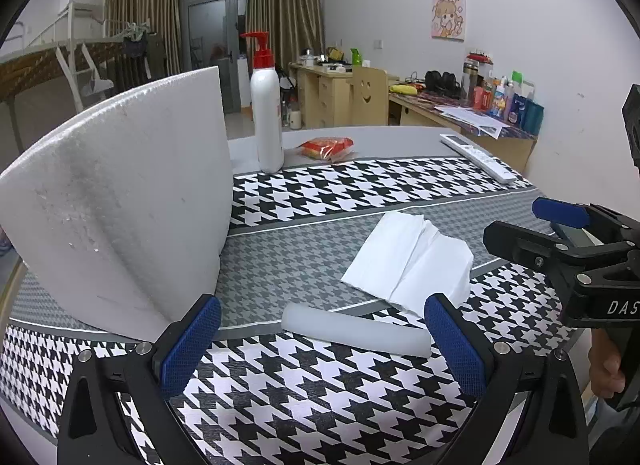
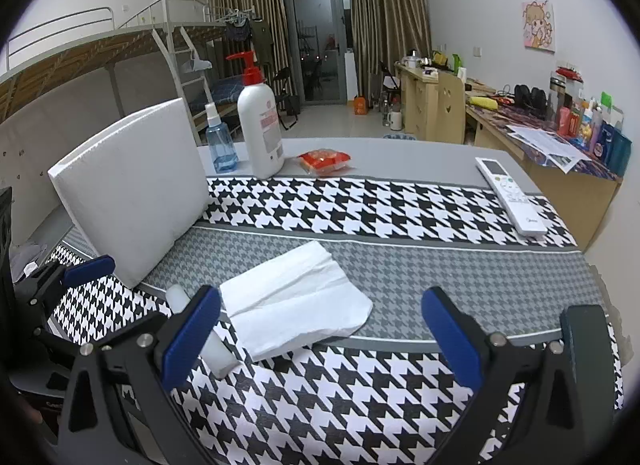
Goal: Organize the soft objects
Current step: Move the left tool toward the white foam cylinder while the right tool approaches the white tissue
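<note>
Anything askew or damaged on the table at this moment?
Nothing spilled or broken. The white foam board stands tilted on one edge rather than lying flat, and the tissue lies creased and partly unfolded. The white foam cylinder lies loose beside it.

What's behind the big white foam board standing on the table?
From the right wrist view, a blue spray bottle stands behind the foam board, beside the white pump bottle. The left wrist view hides it; anything lower behind the board stays covered.
</note>
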